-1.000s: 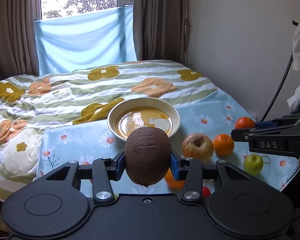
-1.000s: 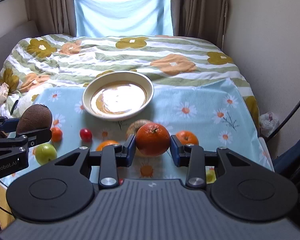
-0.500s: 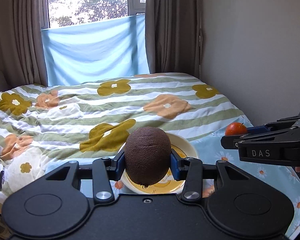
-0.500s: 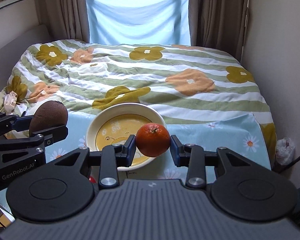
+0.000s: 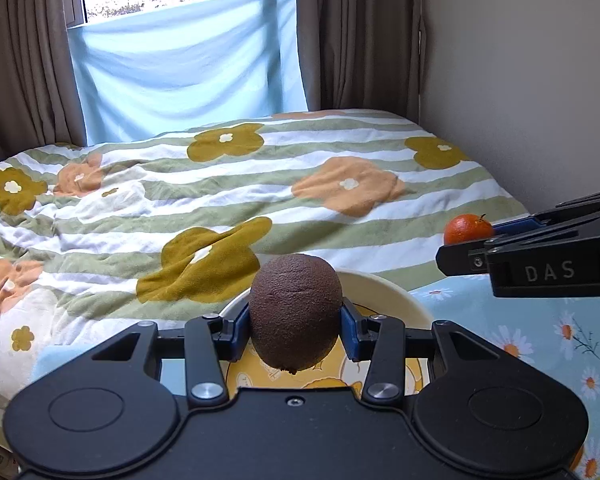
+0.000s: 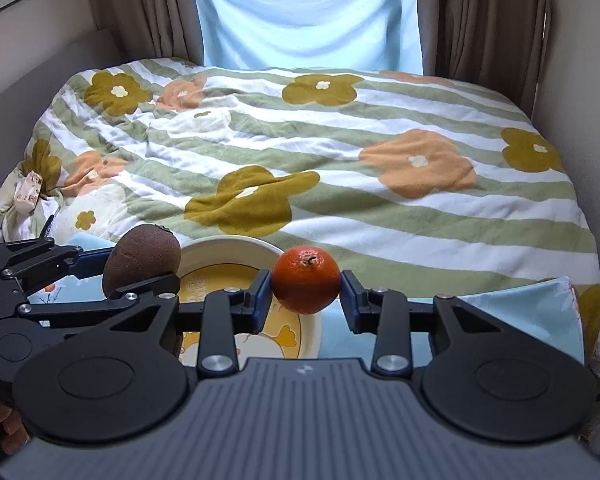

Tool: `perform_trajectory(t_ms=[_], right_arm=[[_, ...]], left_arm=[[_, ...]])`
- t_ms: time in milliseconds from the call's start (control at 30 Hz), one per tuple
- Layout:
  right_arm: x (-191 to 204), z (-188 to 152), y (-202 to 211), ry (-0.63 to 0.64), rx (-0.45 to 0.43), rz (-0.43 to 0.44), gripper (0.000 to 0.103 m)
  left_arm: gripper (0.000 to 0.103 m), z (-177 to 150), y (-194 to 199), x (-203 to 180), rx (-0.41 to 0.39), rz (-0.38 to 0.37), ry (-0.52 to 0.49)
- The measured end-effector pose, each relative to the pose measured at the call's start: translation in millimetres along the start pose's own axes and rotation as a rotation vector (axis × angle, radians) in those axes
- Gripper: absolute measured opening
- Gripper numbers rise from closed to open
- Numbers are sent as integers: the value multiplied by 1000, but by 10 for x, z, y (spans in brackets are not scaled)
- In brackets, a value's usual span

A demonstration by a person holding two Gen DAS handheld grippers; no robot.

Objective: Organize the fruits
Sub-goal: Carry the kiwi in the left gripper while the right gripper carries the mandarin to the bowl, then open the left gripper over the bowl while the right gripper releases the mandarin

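Note:
My left gripper (image 5: 296,330) is shut on a brown kiwi (image 5: 295,312), held above the near part of a cream bowl (image 5: 396,300) with a yellow inside. The same kiwi (image 6: 142,258) shows at the left of the right wrist view, over the bowl's left rim (image 6: 228,246). My right gripper (image 6: 306,294) is shut on an orange (image 6: 306,278), which hangs over the bowl's right edge. In the left wrist view that orange (image 5: 467,229) sits at the right, at the tip of the other gripper's black body.
The bowl stands on a light blue daisy cloth (image 5: 540,328) at the foot of a bed with a striped flower quilt (image 5: 260,184). A wall (image 5: 520,80) runs along the right. Curtains and a blue sheet (image 5: 188,64) hang behind. A small wrapped pack (image 6: 28,192) lies at the bed's left edge.
Both grippers have carried their fruit forward to the bowl, which now lies right under them. The loose fruits on the cloth have dropped out of view.

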State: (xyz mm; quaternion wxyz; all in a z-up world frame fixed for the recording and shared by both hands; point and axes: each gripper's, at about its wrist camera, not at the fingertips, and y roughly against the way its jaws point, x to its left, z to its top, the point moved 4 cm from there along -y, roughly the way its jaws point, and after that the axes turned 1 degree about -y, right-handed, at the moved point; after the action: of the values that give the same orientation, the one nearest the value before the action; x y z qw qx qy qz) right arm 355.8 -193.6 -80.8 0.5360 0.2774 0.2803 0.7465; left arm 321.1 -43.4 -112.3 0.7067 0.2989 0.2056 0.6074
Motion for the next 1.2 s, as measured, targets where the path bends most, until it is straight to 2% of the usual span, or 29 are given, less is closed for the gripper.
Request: perform_trajectory(t_ms=[233, 567, 600, 700, 767, 1200], right_arm=[[-151, -51, -379, 21, 56, 20, 51], [-169, -54, -614, 32, 75, 52, 51], [-167, -55, -626, 32, 75, 54, 51], [-150, -47, -640, 32, 72, 62, 51], [-138, -34, -639, 37, 69, 64, 51], [188, 63, -774, 77, 82, 109, 51]], left_arm=[[48, -43, -531, -23, 55, 21, 9], [49, -97, -801, -60, 87, 34, -6], [53, -97, -801, -66, 83, 36, -11], [90, -73, -734, -79, 50, 59, -30], [92, -65, -648, -70, 29, 69, -44], [92, -197, -234, 306, 43, 130, -8]])
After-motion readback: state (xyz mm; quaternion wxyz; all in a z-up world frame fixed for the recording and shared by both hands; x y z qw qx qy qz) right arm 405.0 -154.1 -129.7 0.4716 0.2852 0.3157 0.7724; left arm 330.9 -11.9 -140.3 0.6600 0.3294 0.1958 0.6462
